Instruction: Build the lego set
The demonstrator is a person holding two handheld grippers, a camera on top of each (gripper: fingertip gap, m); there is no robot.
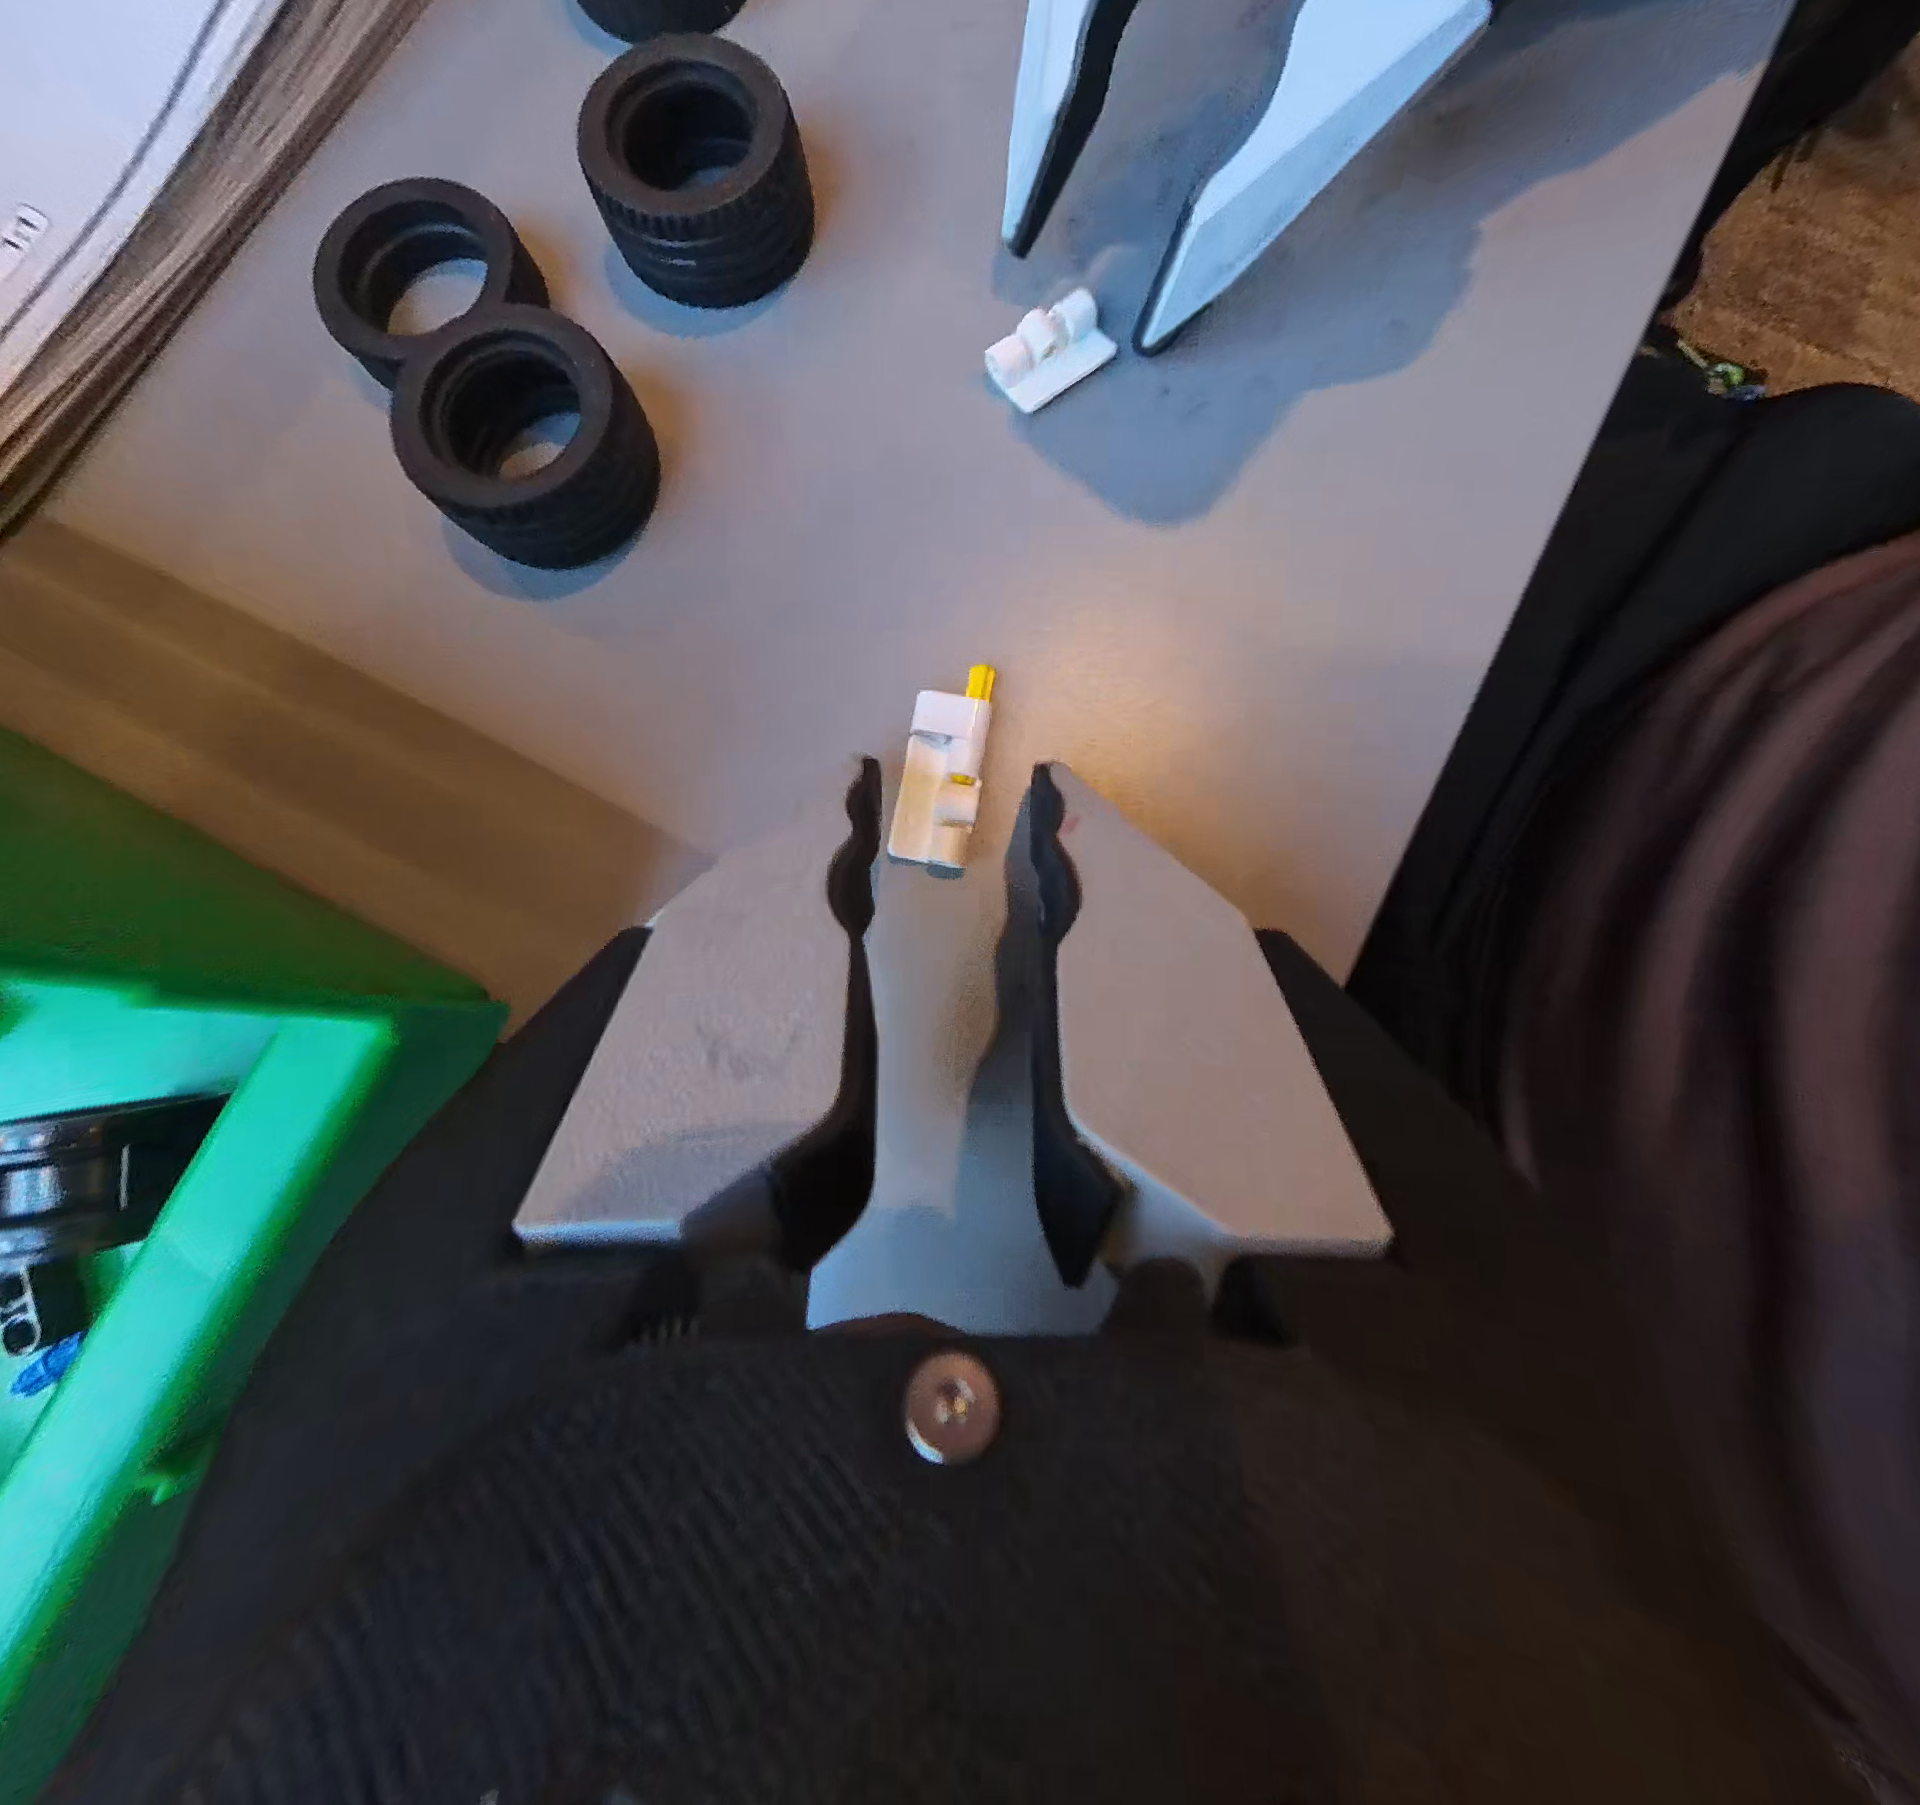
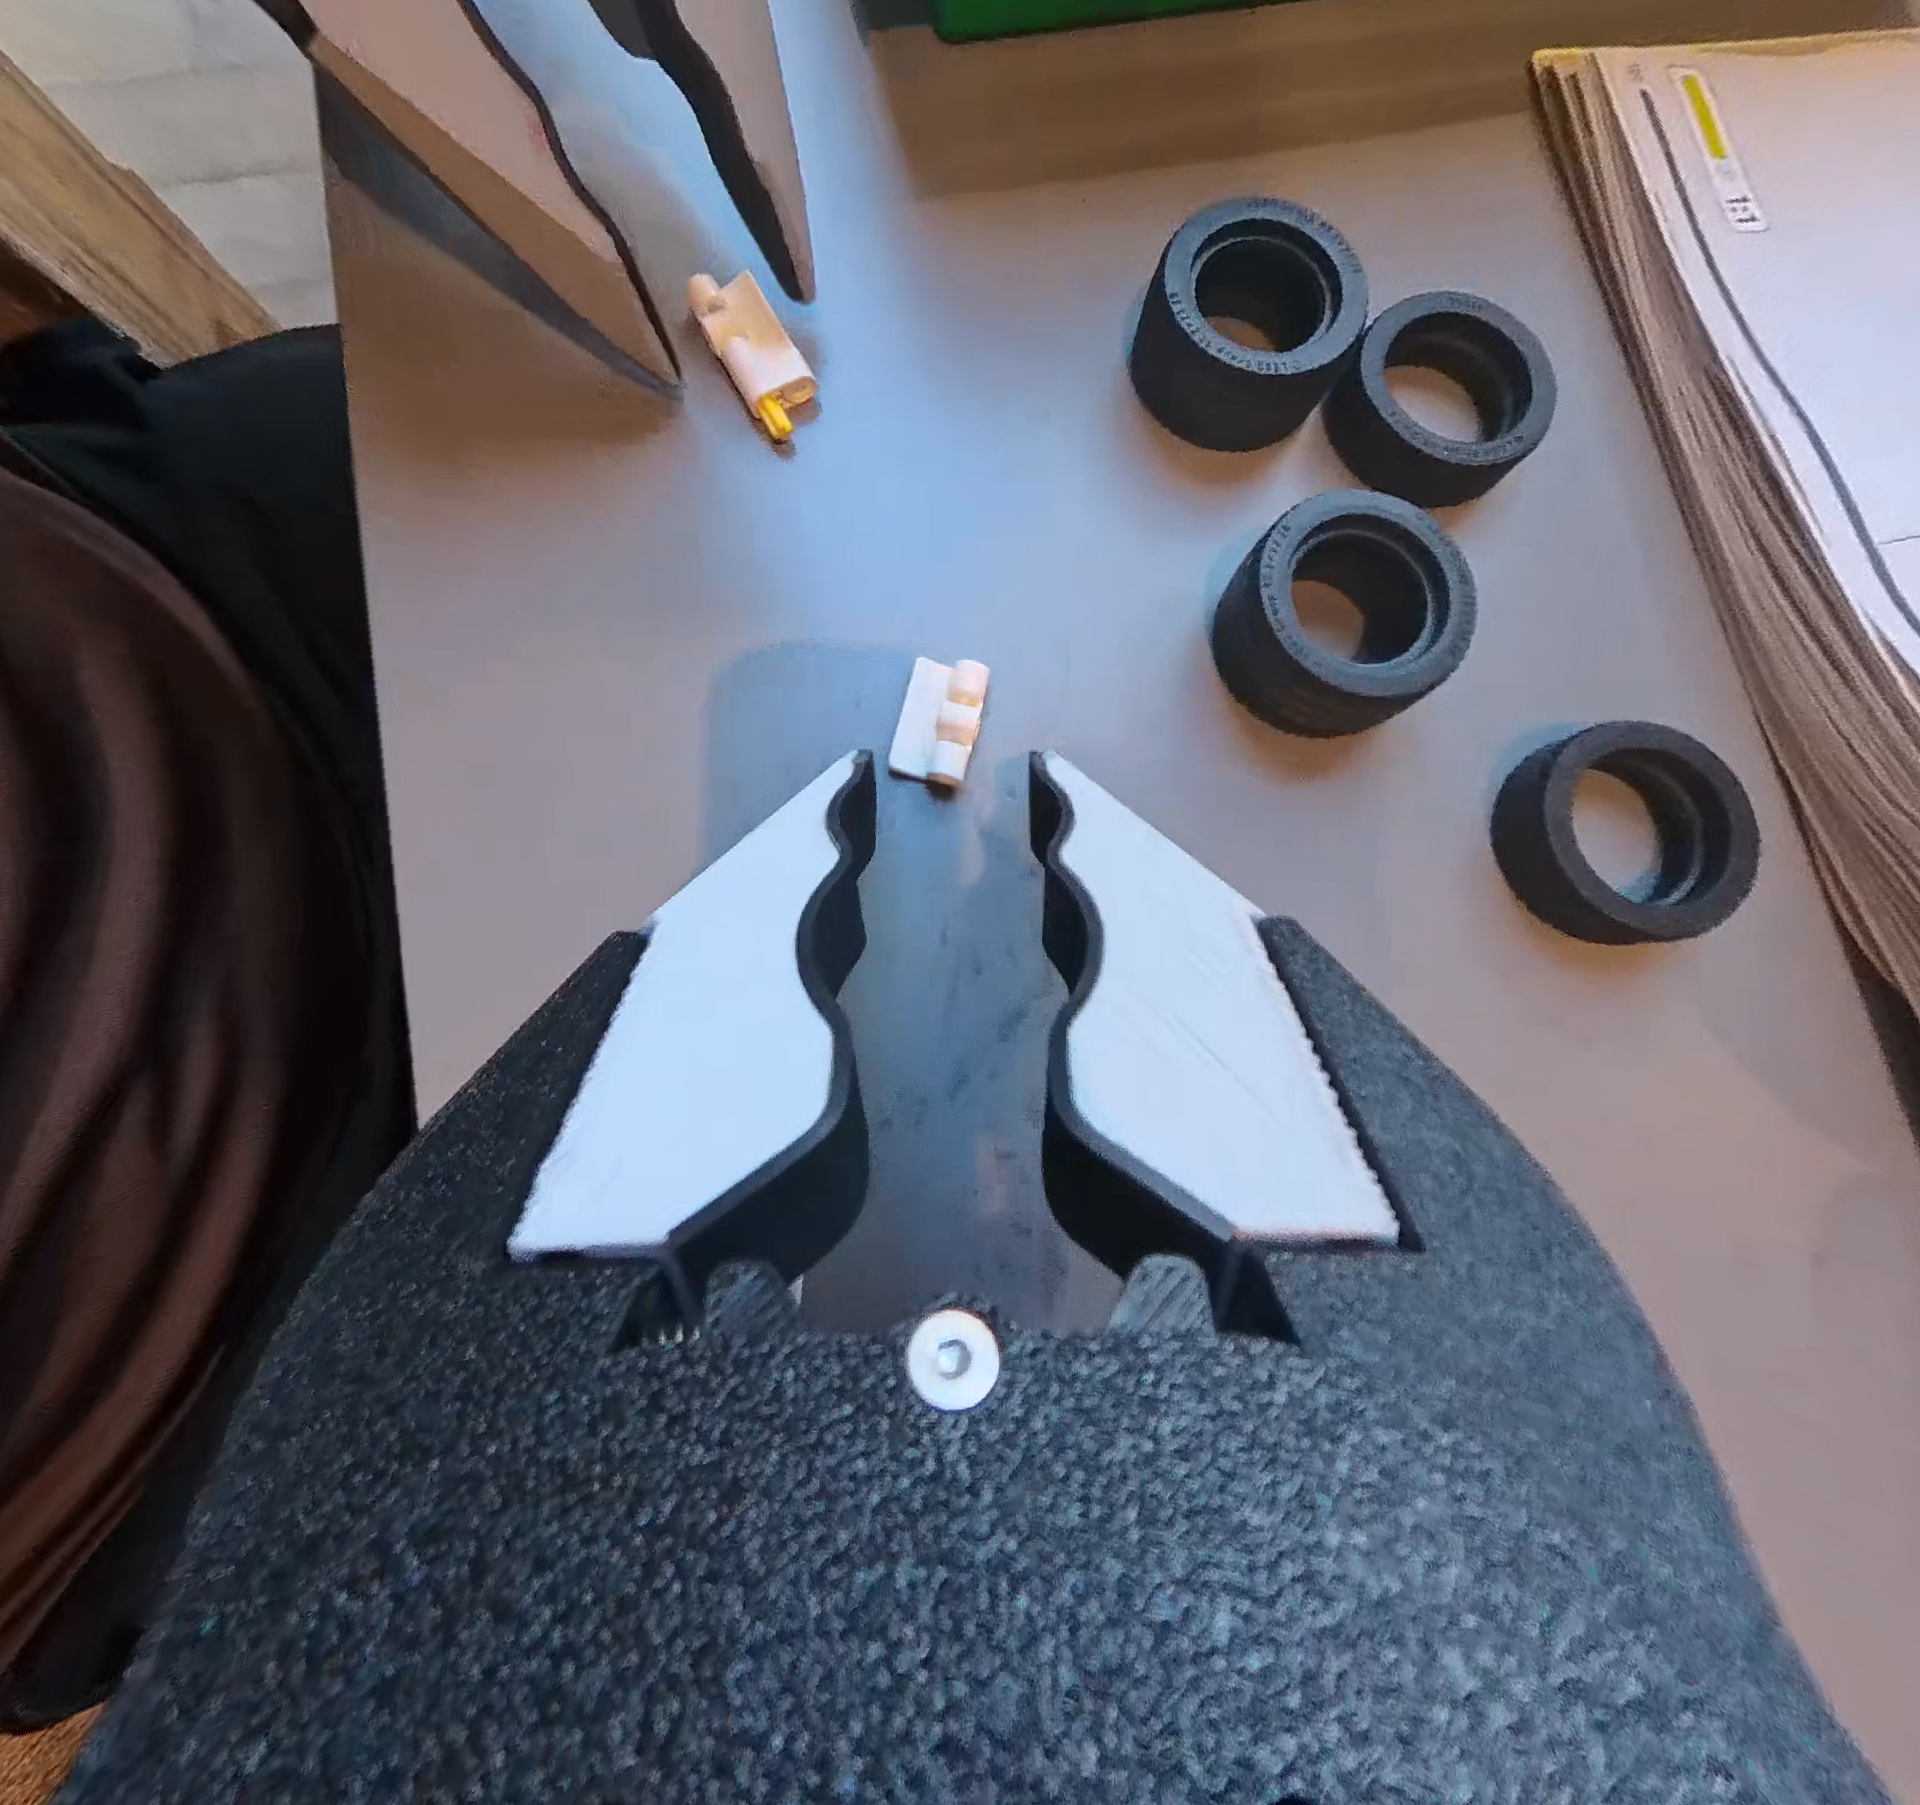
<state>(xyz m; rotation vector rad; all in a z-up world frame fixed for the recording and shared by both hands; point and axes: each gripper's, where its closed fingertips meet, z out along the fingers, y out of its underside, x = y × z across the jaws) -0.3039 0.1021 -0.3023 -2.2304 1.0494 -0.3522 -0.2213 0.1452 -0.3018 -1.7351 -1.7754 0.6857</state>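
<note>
— While both tools are hanging over the grey table (image 1: 1299, 675), what is the left gripper (image 1: 954, 768) doing?
— It is hovering with its jaws spread apart and gripping nothing. A small white piece with a yellow pin (image 1: 940, 787) is lying flat on the table between the fingertips, closer to the left one; I cannot tell whether it is touching either.
— And the right gripper (image 2: 948, 756)?
— Its jaws are also standing apart and holding nothing. A second white hinge-like piece (image 2: 940, 725) is lying just past its tips, slightly tilted.
— What else is sitting around?
— Four black tyres (image 2: 1340, 612) are resting loose on the table, two of them touching. A stack of paper booklets (image 2: 1766, 384) is lying beside them, and a green bin (image 1: 156, 1184) is standing at the table's edge.
</note>
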